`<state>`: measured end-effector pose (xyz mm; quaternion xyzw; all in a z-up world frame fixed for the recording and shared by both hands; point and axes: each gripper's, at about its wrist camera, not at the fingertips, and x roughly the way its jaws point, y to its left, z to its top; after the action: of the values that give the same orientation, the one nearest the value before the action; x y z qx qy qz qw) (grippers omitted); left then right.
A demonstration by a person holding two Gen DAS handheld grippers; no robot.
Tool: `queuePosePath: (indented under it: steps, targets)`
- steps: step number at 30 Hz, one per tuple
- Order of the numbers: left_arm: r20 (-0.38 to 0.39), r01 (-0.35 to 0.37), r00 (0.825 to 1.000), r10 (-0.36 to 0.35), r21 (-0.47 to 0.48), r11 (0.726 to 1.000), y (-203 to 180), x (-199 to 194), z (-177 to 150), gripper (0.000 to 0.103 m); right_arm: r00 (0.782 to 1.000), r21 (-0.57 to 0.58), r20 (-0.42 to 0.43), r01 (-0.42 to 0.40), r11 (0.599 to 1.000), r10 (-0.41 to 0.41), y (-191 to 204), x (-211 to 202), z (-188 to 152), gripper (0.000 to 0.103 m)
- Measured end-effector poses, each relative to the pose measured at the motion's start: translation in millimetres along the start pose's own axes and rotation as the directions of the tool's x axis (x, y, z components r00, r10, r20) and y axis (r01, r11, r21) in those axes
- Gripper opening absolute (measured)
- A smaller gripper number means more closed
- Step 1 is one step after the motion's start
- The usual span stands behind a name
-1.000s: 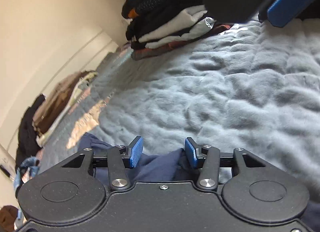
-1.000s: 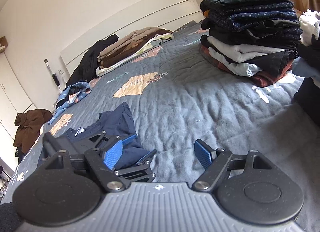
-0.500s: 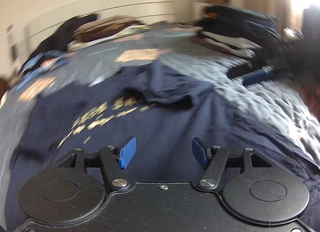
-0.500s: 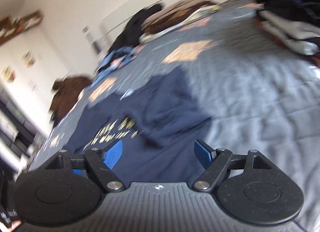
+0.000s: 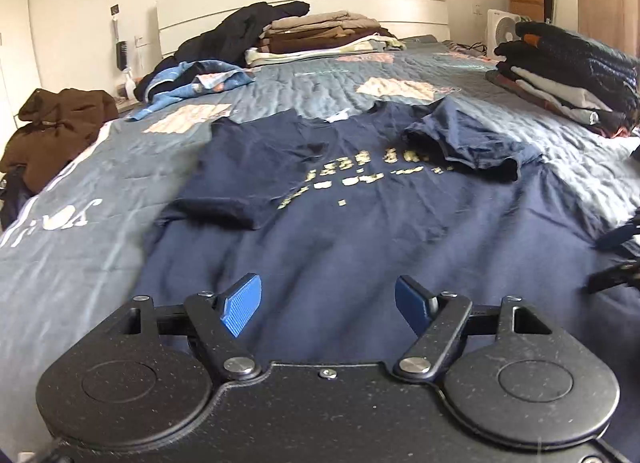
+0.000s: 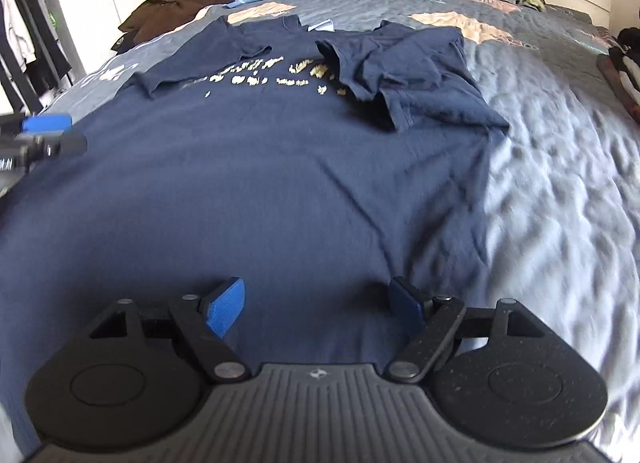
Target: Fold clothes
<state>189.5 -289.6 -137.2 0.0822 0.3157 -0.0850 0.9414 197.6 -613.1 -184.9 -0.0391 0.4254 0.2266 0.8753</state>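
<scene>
From where I sit, the brown garment (image 5: 52, 131) lies heaped at the far left edge of the bed (image 5: 80, 239), and a blue patterned piece (image 5: 196, 81) is crumpled just beyond it, toward the headboard. My left tool (image 5: 328, 305) hovers over the near hem of the navy T-shirt (image 5: 360, 231); its jaws have just been opening and now stand released, the blue pads spread with only flat cloth beneath them and nothing pinched. The T-shirt is spread front-up across the middle of the grey-blue quilt, collar toward the headboard, gold lettering across the chest. Its left sleeve is turned in onto the body, and the right sleeve is folded over in a rumpled flap covering the end of the lettering. My right tool (image 6: 316, 305) is also released, jaws wide, poised over the shirt's lower right part near its side edge, gripping nothing. A folded tan and brown pile (image 5: 320, 33) sits by the headboard, and a tall stack of folded dark clothes (image 5: 568, 75) stands at the bed's right side, well apart from the shirt.
</scene>
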Motion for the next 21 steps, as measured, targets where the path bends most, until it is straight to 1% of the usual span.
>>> queuePosePath:
  steps: [3, 5, 8, 13, 14, 16, 19, 21]
  targets:
    - [-0.01, 0.023, 1.0, -0.023, -0.029, 0.999, 12, -3, -4, 0.073, 1.0, -0.006, 0.011, -0.001, 1.0, 0.001, -3, -16, -18, 0.079]
    - [-0.011, 0.048, 0.999, -0.049, -0.026, 0.998, 13, -6, -9, 0.073, 1.0, 0.006, 0.01, 0.019, 1.0, -0.019, -2, -25, -25, 0.08]
    - [-0.023, 0.064, 0.998, -0.065, -0.016, 0.998, 16, -14, -20, 0.073, 0.999, 0.023, 0.007, 0.049, 0.999, -0.049, 1, -39, -34, 0.08]
    - [-0.027, 0.103, 0.994, -0.103, -0.015, 0.995, 14, -36, -35, 0.073, 0.995, 0.045, 0.077, 0.058, 0.997, -0.062, 25, -68, -35, 0.079]
    - [-0.029, 0.106, 0.994, -0.106, -0.023, 0.994, 15, -40, -39, 0.073, 0.993, 0.046, 0.092, 0.066, 0.997, -0.07, 32, -73, -36, 0.08]
    - [-0.035, 0.104, 0.994, -0.105, -0.049, 0.993, 18, -48, -47, 0.074, 0.99, 0.086, 0.112, 0.074, 0.994, -0.084, 45, -80, -42, 0.08]
    - [-0.05, 0.091, 0.994, -0.095, -0.077, 0.993, 23, -62, -60, 0.074, 0.991, 0.132, 0.102, 0.076, 0.988, -0.09, 61, -85, -59, 0.08]
    - [-0.058, 0.076, 0.995, -0.08, -0.06, 0.995, 27, -70, -63, 0.074, 0.991, 0.134, 0.084, 0.097, 0.986, -0.109, 70, -88, -71, 0.08]
